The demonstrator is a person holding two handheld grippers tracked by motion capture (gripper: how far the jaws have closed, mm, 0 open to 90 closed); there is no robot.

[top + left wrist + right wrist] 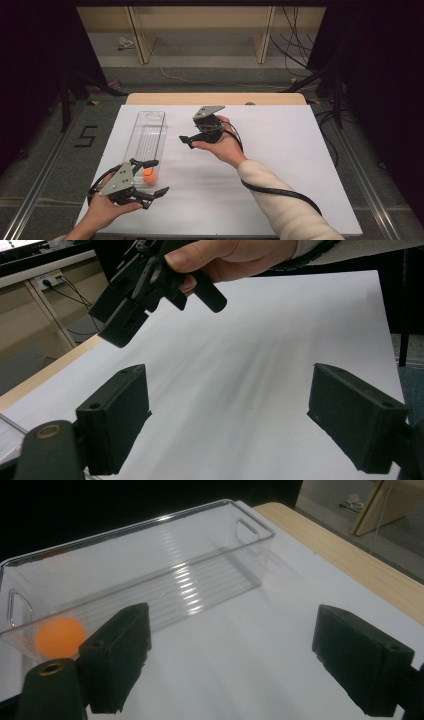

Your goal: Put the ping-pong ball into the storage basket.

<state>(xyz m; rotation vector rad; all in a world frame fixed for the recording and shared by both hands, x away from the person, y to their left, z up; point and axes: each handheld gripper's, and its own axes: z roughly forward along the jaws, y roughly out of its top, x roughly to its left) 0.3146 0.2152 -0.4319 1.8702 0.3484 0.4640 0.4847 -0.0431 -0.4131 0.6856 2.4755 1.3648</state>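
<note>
Left claw (151,179) agape, right claw (230,655) agape — orange ball (60,636) smooth, round, inside clear bin (150,555).

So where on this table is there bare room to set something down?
The white table cover lies bare to the right of the right gripper, out to its right edge, and between the two grippers. It is crowded on the left, where the clear plastic bin with the orange ball sits beside the left gripper.
</note>
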